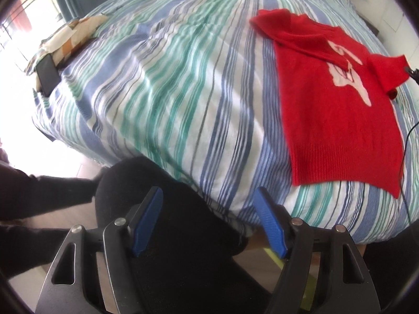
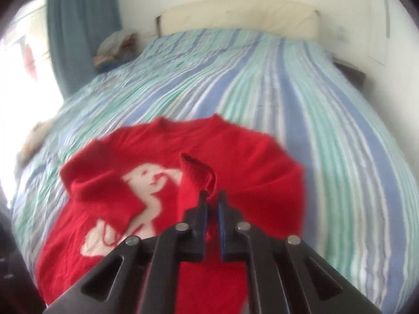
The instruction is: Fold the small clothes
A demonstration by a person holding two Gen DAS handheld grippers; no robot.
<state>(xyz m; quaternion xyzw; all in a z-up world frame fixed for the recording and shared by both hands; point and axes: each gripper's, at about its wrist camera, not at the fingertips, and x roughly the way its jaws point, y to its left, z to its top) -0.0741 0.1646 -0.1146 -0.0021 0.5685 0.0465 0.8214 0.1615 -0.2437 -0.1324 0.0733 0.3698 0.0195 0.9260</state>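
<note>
A small red sweater with a white animal figure lies flat on the striped bed, at the right in the left wrist view. Its left sleeve is folded across the chest. My right gripper is shut on the cuff of the right sleeve and holds it lifted over the sweater's body. The right gripper's tip also shows in the left wrist view at the sleeve end. My left gripper is open and empty, off the near edge of the bed, over a person's dark-clothed leg.
A dark phone and a patterned pillow lie at the bed's left edge. A thin black cable runs along the sweater's right side. A cream headboard, a pile of clothes and blue curtains stand at the far end.
</note>
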